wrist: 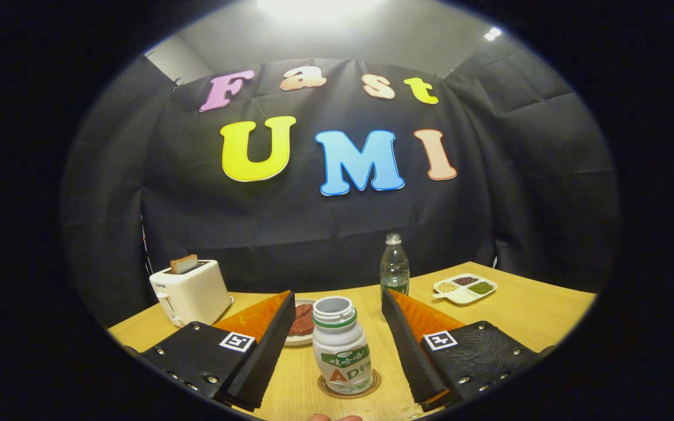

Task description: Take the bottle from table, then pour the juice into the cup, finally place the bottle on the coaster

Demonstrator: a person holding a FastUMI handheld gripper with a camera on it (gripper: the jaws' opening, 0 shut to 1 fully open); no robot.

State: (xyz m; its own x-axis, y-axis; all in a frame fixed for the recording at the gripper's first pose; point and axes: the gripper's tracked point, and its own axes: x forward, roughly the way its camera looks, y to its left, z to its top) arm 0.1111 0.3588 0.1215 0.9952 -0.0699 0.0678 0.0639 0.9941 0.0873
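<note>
A small white bottle (341, 345) with a green band under its open mouth and a green label stands upright on a round brown coaster (349, 387). It sits between my two fingers, and gaps show on both sides of it. My gripper (337, 313) is open, the fingers clear of the bottle.
On the wooden table (524, 310) a white toaster (191, 292) with a slice of toast stands beyond the left finger. A small plate (301, 324) with dark food lies behind that finger. A clear plastic bottle (394, 268) and a divided dish of beans (466, 287) stand farther back on the right.
</note>
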